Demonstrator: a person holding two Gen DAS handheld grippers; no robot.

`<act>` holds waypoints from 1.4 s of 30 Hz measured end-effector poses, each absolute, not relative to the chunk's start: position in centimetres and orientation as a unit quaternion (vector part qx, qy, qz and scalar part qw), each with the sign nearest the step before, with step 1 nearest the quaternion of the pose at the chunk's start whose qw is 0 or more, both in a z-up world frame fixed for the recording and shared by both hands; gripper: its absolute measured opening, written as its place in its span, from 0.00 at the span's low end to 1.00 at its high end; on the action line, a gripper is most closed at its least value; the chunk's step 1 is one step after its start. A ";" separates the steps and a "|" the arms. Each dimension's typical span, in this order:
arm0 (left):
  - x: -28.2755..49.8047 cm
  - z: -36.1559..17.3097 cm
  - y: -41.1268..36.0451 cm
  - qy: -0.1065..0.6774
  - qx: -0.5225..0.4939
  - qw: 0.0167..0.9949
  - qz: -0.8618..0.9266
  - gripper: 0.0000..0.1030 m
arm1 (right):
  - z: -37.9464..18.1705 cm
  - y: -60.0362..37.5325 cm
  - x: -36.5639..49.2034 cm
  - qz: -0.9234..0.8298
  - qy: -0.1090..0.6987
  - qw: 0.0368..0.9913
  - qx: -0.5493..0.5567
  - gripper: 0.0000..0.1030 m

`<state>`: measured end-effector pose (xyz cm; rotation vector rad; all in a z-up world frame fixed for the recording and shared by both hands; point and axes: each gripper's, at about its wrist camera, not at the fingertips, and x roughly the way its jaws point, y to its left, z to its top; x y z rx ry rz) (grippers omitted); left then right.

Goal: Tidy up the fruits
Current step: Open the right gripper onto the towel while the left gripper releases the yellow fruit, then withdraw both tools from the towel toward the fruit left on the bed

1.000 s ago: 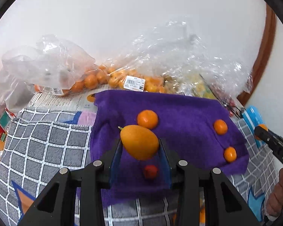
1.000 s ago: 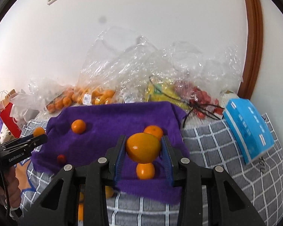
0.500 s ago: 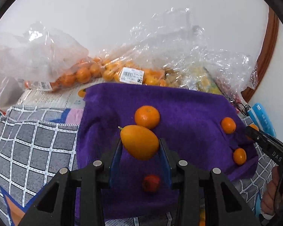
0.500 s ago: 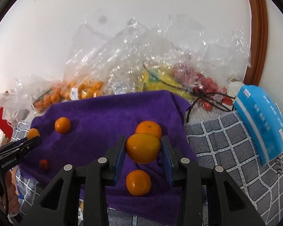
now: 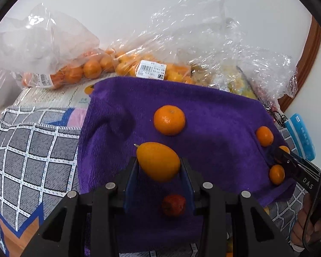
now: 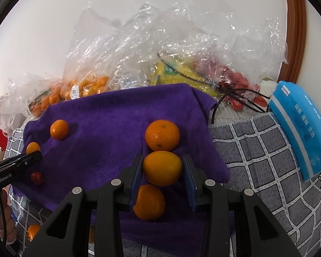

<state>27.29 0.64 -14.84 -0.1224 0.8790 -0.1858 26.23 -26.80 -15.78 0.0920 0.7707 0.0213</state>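
Purple towel (image 5: 214, 128) beneath fruit-clamping tongs (image 5: 159, 167)

left gripper (image 5: 159, 172): matte black angular frame, two arms branching into a fork toward the camera
left fingers (image 5: 131, 180): flat blue pads on black backing
left screws: four round silver heads in a row across the frame
right gripper (image 6: 162, 171): same black forked frame, same build
right fingers (image 6: 189, 182): dark blue flat pads, black outer shells
right screws: four silver round heads across the frame
markings: white letters "DAS" on the right gripper's black finger in the left view; white "nRobot.AI" on the left gripper's finger in the right view
cables: thin black cable running beside each hand
left hand (image 6: 6, 222): partly seen, white cuff edge below
right hand (image 5: 308, 224): bare, white band at the wrist
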 end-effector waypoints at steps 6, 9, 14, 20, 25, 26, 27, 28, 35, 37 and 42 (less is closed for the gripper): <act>26.9 -14.5 0.3 0.423 -0.045 0.900 -0.095 0.51 | -15.2 -26.3 25.7 0.021 0.369 0.928 0.044 0.43; 26.4 -13.7 0.2 0.413 -0.036 0.905 -0.090 0.55 | -14.3 -25.9 25.1 0.022 0.363 0.931 0.040 0.49; 24.9 -12.1 0.5 0.407 -0.038 0.908 -0.091 0.59 | -12.0 -25.4 22.7 0.024 0.344 0.938 0.032 0.51; 21.7 -10.2 0.7 0.402 -0.029 0.910 -0.099 0.60 | -9.7 -25.0 18.6 0.022 0.327 0.944 0.027 0.53; 19.0 -9.0 1.1 0.395 -0.018 0.913 -0.095 0.62 | -8.7 -24.8 15.4 0.020 0.319 0.947 0.026 0.57; 18.4 -8.8 1.3 0.395 -0.021 0.914 -0.096 0.62 | -8.6 -24.8 14.9 0.020 0.321 0.947 0.028 0.57; 17.9 -8.7 1.4 0.395 -0.024 0.914 -0.095 0.62 | -8.5 -24.7 14.3 0.021 0.321 0.946 0.032 0.57; 17.4 -8.6 1.6 0.394 -0.026 0.914 -0.094 0.62 | -8.5 -24.7 13.9 0.023 0.321 0.946 0.034 0.57; 14.4 -8.3 2.0 0.391 -0.029 0.915 -0.096 0.62 | -8.5 -24.1 10.6 0.023 0.320 0.947 0.036 0.57; 13.9 -8.6 1.9 0.394 -0.032 0.913 -0.102 0.62 | -8.5 -24.0 9.9 0.020 0.322 0.946 0.033 0.57; 12.8 -9.4 1.3 0.399 -0.036 0.909 -0.119 0.62 | -8.6 -23.9 8.2 0.009 0.324 0.946 0.026 0.57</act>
